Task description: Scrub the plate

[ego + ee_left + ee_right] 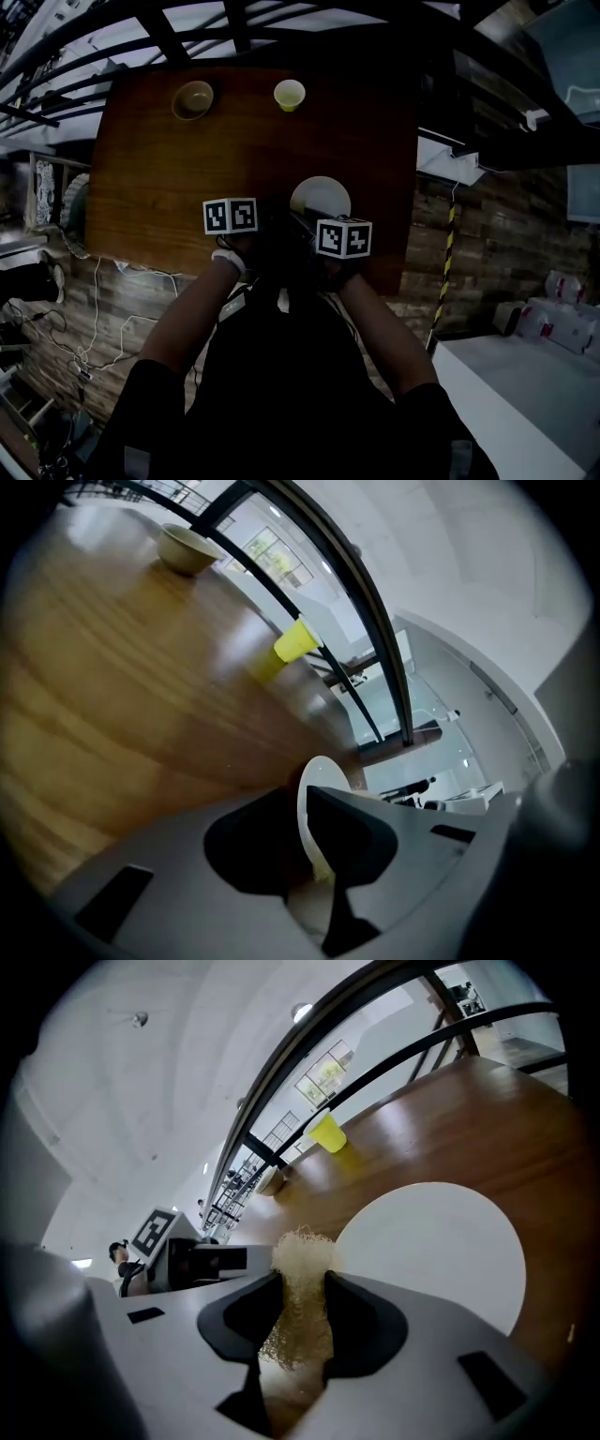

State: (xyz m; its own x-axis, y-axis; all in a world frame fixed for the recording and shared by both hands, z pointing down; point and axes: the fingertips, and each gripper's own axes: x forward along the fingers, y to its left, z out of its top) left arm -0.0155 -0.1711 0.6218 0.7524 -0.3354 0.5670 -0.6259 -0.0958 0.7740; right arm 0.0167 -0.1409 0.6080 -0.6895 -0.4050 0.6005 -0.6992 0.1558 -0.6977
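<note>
While our left hand-held gripper (302, 806) pinches the plate (441, 1241) by its rim, our right hand-held gripper (302, 1283) clamps the scrubber (300, 1252) beside it, so rubbing the face looks next.

One plate (321, 195), one yellow cup (289, 95), one bowl (193, 99), one scrubbing pad (302, 1251), seemingly mesh; two grippers: left gripper (302, 822), right gripper (302, 1283).

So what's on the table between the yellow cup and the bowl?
Nothing. In the head view, only bare brown table shows between the yellow cup and the bowl.
</note>
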